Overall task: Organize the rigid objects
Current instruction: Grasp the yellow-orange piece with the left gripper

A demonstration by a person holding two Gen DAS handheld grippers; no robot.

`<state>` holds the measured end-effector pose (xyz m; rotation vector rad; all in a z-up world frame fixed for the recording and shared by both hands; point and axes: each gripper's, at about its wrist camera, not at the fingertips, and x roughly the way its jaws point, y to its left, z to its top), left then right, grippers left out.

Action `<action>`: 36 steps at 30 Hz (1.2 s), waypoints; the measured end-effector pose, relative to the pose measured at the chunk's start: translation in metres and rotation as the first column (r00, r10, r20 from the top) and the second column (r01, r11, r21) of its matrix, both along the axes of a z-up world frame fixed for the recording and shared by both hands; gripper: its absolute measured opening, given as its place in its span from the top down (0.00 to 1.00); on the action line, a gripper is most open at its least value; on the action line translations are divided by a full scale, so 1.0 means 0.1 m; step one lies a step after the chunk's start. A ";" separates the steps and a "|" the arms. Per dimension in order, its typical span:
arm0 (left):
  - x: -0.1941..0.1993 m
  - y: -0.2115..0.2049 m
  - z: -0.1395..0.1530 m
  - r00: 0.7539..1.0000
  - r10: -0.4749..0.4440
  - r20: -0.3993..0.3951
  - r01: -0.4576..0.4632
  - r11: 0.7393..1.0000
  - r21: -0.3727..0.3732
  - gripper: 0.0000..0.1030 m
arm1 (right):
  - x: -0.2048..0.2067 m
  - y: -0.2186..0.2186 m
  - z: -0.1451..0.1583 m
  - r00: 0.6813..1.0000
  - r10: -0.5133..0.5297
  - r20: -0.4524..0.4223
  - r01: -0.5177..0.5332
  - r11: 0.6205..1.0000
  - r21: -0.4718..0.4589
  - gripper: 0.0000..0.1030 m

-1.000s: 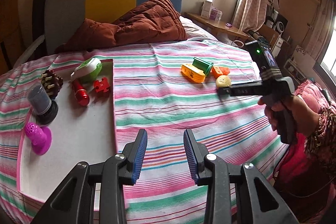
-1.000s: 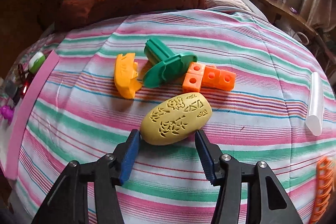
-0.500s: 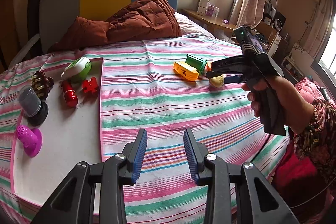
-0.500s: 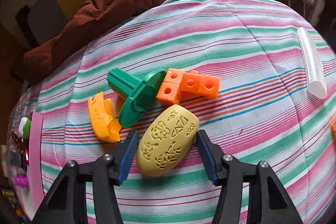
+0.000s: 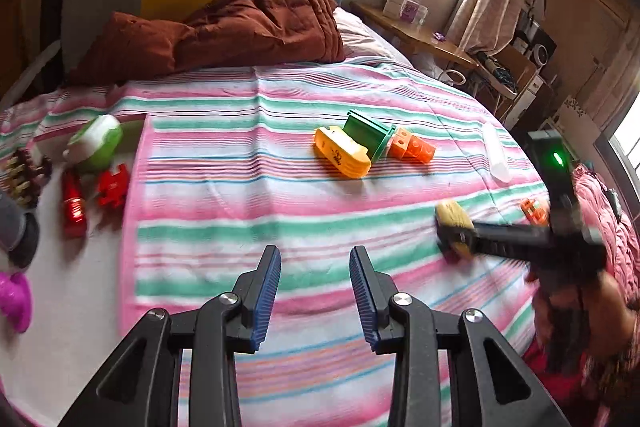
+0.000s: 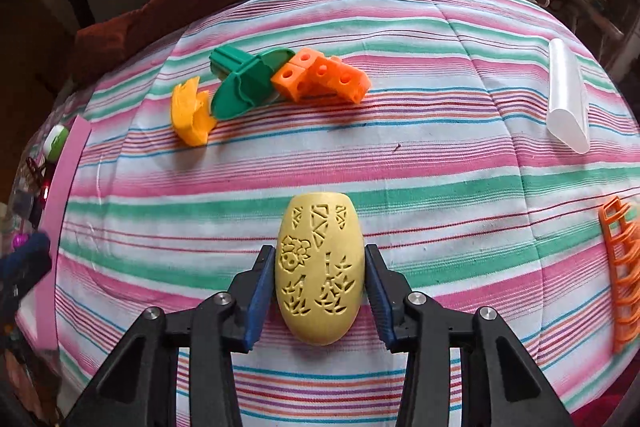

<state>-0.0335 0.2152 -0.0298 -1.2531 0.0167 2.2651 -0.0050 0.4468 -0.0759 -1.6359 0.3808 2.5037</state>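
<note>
The right gripper (image 6: 319,277), whose jaws have just been closing, now clamps the yellow carved oval (image 6: 320,267) above the striped bed (image 6: 440,163), away from the toy cluster it lay beside a second ago, so carrying can begin, while the left gripper (image 5: 314,293) holds nothing between narrowly parted jaws.

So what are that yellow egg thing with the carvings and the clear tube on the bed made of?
The yellow egg looks like matte rigid plastic, possibly 3D-printed: uniform colour, crisply cut-in patterns, no gloss. The clear tube seems translucent, frosted plastic: milky and faintly see-through, though glass cannot be ruled out.

Egg (image 6: 320,269): pale yellow, cut-out flower and triangle motifs. Bedspread (image 6: 400,163): pink, green, white stripes. Blocks (image 6: 320,79): orange.
</note>
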 end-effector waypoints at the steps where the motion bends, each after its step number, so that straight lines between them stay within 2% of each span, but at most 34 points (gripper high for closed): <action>1: -0.06 0.07 -0.03 1.000 0.004 0.009 -0.004 1.000 -0.002 0.65 | 0.03 -0.01 0.00 1.000 0.007 -0.007 -0.007 1.000 0.014 0.57; 5: -0.38 0.41 -0.16 0.998 0.018 0.065 -0.017 1.000 -0.019 0.65 | 0.06 -0.02 -0.01 0.999 0.029 -0.030 -0.028 0.999 0.038 0.57; 9: -0.68 0.63 -0.22 0.992 0.053 0.111 -0.056 0.998 0.022 0.65 | 0.01 0.09 -0.03 0.999 0.010 -0.033 -0.011 0.999 -0.038 0.57; 12: -0.93 0.74 -0.31 0.983 0.101 0.155 -0.108 0.993 0.042 0.65 | 0.01 0.11 -0.03 0.999 0.009 -0.031 -0.010 0.999 -0.051 0.57; 16: -1.23 0.85 -0.49 0.965 0.147 0.215 -0.159 0.986 0.039 0.64 | 0.00 0.03 -0.02 0.999 0.028 -0.029 -0.028 1.000 -0.003 0.57; 17: -1.27 0.86 -0.52 0.964 0.146 0.224 -0.161 0.986 0.051 0.58 | 0.00 0.02 -0.02 0.999 0.034 -0.028 -0.034 0.999 0.005 0.57; 19: -1.27 0.85 -0.53 0.966 0.143 0.216 -0.157 0.986 0.050 0.58 | -0.01 0.03 -0.02 0.999 0.031 -0.027 -0.031 0.999 -0.004 0.57; 23: -1.14 0.78 -0.47 0.984 0.103 0.144 -0.103 0.995 -0.011 0.58 | -0.02 0.09 -0.01 1.000 0.009 -0.026 -0.010 0.999 -0.046 0.57; 25: -1.09 0.72 -0.45 0.986 0.090 0.143 -0.089 0.996 -0.015 0.59 | -0.02 0.09 0.00 1.000 0.004 -0.024 -0.005 0.999 -0.054 0.57; 27: -1.07 0.64 -0.43 0.983 0.097 0.155 -0.096 0.995 -0.017 0.59 | -0.03 0.09 0.00 1.000 0.001 -0.023 -0.002 0.998 -0.059 0.57; 29: -1.05 0.59 -0.39 0.984 0.121 0.129 -0.117 0.992 -0.036 0.61 | -0.03 0.11 0.00 1.000 0.001 -0.021 -0.002 0.998 -0.059 0.57; 33: -0.99 0.68 -0.29 0.993 0.066 0.093 -0.067 0.998 0.002 0.60 | -0.03 0.07 0.00 1.000 0.001 -0.022 -0.002 0.998 -0.058 0.57; 36: -0.92 0.86 -0.33 0.998 0.022 0.055 -0.018 0.997 -0.072 0.60 | 0.01 0.08 0.00 1.000 0.001 -0.023 -0.003 0.998 -0.059 0.57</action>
